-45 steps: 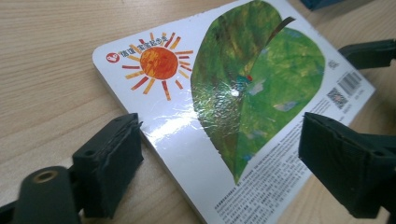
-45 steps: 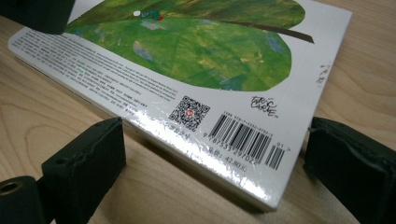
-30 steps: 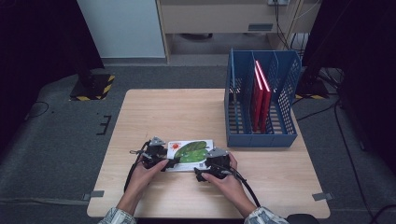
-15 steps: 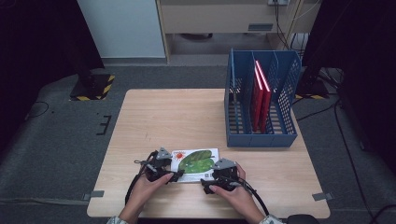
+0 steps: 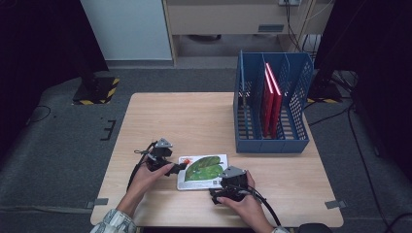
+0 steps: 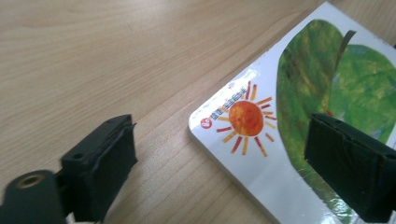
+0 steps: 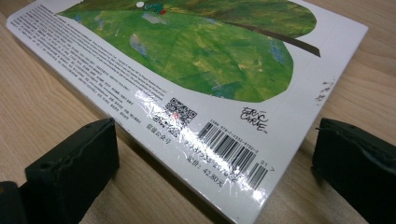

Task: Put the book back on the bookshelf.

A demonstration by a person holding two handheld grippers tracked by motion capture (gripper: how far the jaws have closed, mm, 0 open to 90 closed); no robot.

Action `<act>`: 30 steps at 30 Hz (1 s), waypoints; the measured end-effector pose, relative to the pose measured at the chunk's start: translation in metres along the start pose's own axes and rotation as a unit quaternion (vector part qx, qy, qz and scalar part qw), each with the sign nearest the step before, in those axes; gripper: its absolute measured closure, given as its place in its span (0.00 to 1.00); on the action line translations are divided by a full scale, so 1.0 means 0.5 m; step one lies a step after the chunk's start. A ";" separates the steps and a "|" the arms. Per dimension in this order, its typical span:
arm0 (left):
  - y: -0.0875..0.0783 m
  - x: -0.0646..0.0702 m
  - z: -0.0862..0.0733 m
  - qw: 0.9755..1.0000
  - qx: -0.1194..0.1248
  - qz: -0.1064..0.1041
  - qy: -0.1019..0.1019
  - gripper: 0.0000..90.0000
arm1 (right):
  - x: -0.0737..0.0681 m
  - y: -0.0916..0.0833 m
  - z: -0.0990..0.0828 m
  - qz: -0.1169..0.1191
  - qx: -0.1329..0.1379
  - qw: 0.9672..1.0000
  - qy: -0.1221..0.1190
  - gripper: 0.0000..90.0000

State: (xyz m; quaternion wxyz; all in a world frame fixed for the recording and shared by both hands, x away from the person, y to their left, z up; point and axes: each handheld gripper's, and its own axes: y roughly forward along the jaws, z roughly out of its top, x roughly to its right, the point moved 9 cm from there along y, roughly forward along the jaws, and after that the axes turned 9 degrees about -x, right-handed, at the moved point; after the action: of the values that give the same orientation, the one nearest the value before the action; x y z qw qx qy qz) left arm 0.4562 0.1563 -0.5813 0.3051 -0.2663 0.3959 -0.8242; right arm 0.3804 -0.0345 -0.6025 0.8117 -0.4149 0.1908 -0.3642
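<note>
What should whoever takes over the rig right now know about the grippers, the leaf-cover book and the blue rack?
Left gripper: jaws just opened, astride the book's sun corner, not gripping.
Right gripper: open, jaws either side of the barcode corner, pads apart from it.
Book lies flat near the table's front edge.
Blue rack stands at the right, with red books upright in it.
Done: nothing lifted.
Probably left: grip the book, stand it in the rack.

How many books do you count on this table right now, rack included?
3: one white picture book with a green leaf cover lying flat near the front edge, two red books standing upright in the blue mesh file rack. More may be hidden there.
</note>
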 end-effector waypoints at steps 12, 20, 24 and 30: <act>0.022 -0.001 0.016 0.999 -0.012 -0.038 -0.005 0.35 | -0.010 -0.004 -0.002 -0.008 -0.005 1.000 0.010 0.03; 0.026 0.009 0.020 0.999 -0.009 -0.028 -0.011 0.46 | -0.015 -0.001 -0.001 -0.013 -0.003 1.000 0.022 0.00; 0.024 0.013 0.025 0.999 -0.006 -0.029 -0.020 0.48 | -0.014 -0.001 0.001 -0.021 0.002 0.999 0.024 0.00; 0.024 0.010 0.025 0.999 -0.010 -0.033 -0.024 0.49 | -0.014 -0.002 0.003 -0.025 0.007 1.000 0.015 0.01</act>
State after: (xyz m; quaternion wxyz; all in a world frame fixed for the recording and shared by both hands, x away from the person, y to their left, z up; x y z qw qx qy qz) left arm 0.4647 0.1405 -0.5833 0.2849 -0.3020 0.3876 -0.8230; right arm 0.3763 -0.0287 -0.6009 0.8024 -0.4081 0.1901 -0.3918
